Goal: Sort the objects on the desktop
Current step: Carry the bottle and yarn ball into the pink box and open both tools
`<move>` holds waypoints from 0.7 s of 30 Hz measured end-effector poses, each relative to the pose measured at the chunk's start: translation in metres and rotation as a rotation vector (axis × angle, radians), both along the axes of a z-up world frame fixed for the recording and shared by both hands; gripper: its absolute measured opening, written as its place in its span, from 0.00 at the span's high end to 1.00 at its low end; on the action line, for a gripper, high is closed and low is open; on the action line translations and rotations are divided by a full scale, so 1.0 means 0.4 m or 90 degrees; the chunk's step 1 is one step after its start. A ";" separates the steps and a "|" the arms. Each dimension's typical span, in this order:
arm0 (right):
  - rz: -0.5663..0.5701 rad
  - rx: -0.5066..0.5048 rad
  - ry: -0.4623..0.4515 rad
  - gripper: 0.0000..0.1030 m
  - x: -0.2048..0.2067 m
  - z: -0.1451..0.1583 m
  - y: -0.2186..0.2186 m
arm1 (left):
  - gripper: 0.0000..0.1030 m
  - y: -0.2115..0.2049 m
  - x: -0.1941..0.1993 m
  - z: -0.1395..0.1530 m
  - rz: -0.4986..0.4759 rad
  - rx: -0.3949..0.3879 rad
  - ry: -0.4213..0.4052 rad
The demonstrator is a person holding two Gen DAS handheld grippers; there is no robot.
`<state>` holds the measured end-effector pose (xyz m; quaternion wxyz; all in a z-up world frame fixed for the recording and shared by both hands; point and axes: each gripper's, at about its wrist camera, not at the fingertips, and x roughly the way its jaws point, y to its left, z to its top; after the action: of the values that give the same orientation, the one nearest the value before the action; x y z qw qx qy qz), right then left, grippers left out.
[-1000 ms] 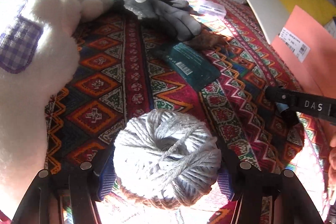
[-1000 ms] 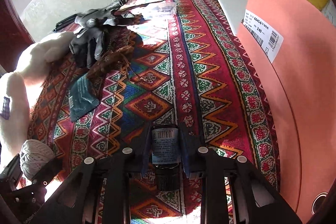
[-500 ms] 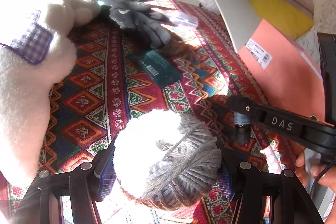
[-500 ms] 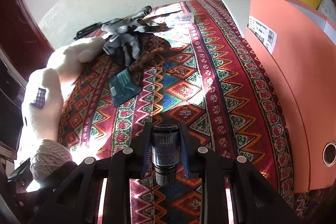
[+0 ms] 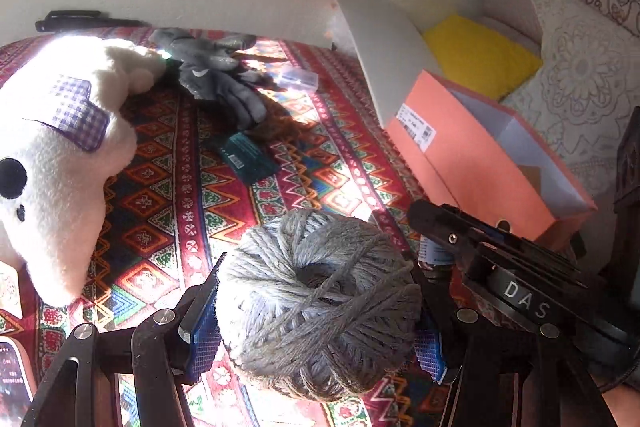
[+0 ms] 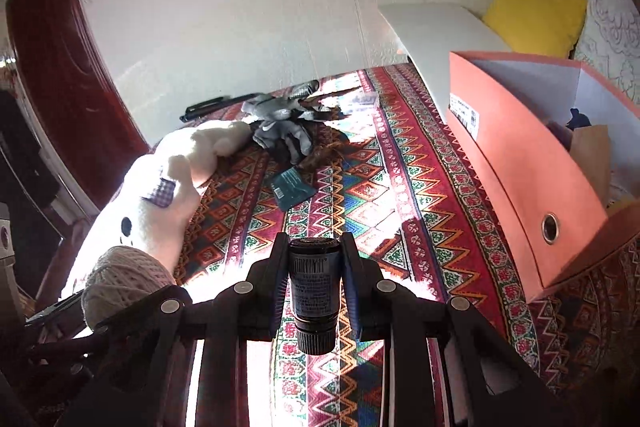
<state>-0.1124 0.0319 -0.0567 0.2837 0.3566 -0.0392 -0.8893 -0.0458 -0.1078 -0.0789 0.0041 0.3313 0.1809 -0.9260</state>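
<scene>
My left gripper (image 5: 316, 311) is shut on a grey ball of yarn (image 5: 320, 303), held above the patterned cloth. The yarn ball (image 6: 124, 279) also shows at the lower left of the right wrist view. My right gripper (image 6: 314, 267) is shut on a small dark bottle (image 6: 315, 283) with a barcode label, its cap pointing toward the camera; in the left wrist view the right gripper (image 5: 436, 227) shows from the side. An open orange box (image 6: 520, 163) stands at the right, with a brown bag and other items inside.
On the cloth lie a white plush toy (image 5: 60, 155), grey gloves (image 5: 220, 75), a teal packet (image 5: 244, 155), a clear plastic case (image 5: 298, 79) and a black pen (image 6: 216, 105). A white board (image 5: 384, 51) leans behind the orange box (image 5: 472, 155). A yellow cushion (image 6: 536, 19) lies beyond.
Both grippers have risen and pulled back from the cloth with their objects. The inside of the orange box has come into view.
</scene>
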 end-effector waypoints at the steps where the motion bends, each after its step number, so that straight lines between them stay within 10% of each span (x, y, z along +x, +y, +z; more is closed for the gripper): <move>1: -0.002 -0.005 0.003 0.74 0.015 0.007 0.012 | 0.37 0.009 0.007 0.005 -0.001 -0.003 0.001; 21: -0.123 -0.092 0.151 0.74 0.136 0.230 0.233 | 0.36 0.193 0.057 0.133 -0.045 -0.068 0.044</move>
<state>-0.0578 0.1252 0.0351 0.2243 0.2222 -0.1034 -0.9432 -0.0231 -0.0306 -0.0255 -0.0173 0.3044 0.1191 -0.9449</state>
